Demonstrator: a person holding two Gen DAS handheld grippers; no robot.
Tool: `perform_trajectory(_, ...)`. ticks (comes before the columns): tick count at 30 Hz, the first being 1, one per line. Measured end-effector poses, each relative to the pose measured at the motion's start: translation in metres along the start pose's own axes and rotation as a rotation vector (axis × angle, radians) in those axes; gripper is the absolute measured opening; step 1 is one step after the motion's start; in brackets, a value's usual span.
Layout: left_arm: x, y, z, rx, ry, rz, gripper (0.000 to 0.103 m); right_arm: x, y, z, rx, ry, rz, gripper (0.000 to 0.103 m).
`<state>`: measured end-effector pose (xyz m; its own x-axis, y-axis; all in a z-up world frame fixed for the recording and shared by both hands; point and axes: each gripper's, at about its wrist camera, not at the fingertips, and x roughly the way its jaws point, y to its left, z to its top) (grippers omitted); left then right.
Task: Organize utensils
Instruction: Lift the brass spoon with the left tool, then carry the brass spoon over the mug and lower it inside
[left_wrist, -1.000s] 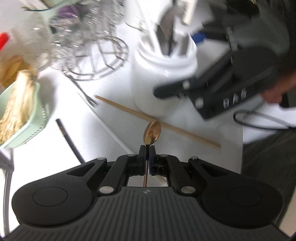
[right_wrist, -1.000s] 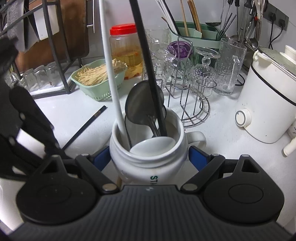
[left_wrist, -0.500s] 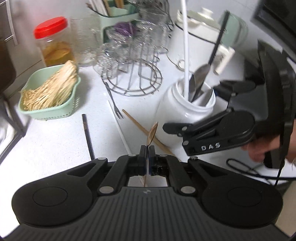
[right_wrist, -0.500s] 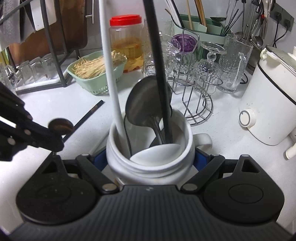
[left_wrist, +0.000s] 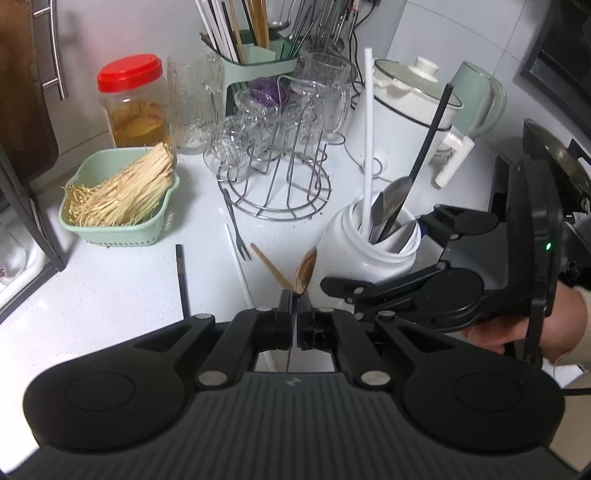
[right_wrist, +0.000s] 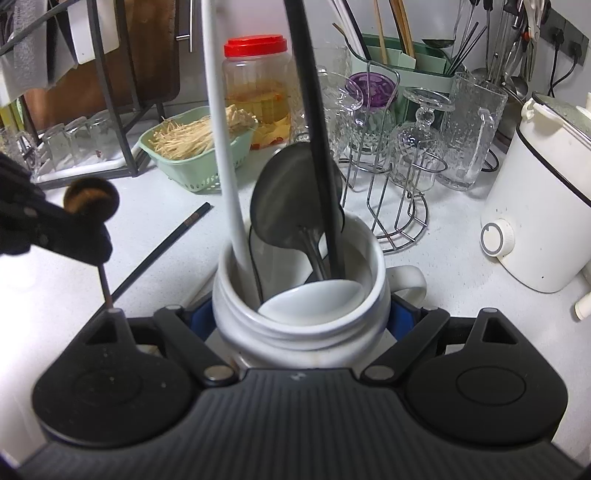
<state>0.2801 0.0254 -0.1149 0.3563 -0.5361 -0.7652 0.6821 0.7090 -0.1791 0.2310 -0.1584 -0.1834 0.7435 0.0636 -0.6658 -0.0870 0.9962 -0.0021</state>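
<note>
My left gripper (left_wrist: 296, 301) is shut on a small bronze spoon (left_wrist: 305, 271), bowl up, held above the counter just left of the white mug (left_wrist: 364, 251). The spoon also shows in the right wrist view (right_wrist: 90, 197). My right gripper (right_wrist: 301, 314) is shut on the white mug (right_wrist: 299, 325), its blue pads on either side. The mug holds a white chopstick (right_wrist: 225, 147), a black chopstick (right_wrist: 314, 122), a metal spoon (right_wrist: 288, 199) and a white ceramic spoon (right_wrist: 314, 301). On the counter lie a wooden chopstick (left_wrist: 271, 266), a white chopstick (left_wrist: 238, 266), a black chopstick (left_wrist: 181, 277) and a small fork (left_wrist: 234, 225).
A green basket of noodles (left_wrist: 118, 195) stands at the left. A wire glass rack (left_wrist: 273, 177), a red-lidded jar (left_wrist: 135, 107), a green utensil holder (left_wrist: 255, 70) and a white cooker (left_wrist: 410, 110) stand behind. A dish rack (right_wrist: 74, 110) is far left.
My left gripper has lifted and tilted up with the bronze spoon, moving closer to the mug's left side. The right gripper has kept its hold on the mug.
</note>
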Motion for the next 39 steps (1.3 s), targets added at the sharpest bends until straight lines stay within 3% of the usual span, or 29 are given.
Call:
perform_trajectory(25, -0.055, -0.020, 0.053, -0.046, -0.207, 0.078, 0.002, 0.001, -0.004, -0.002, -0.060, -0.015, 0.058, 0.092)
perform_trajectory(39, -0.077, -0.043, 0.094, -0.022, -0.305, 0.045, 0.002, 0.002, -0.005, -0.002, -0.079, -0.023, 0.077, 0.092)
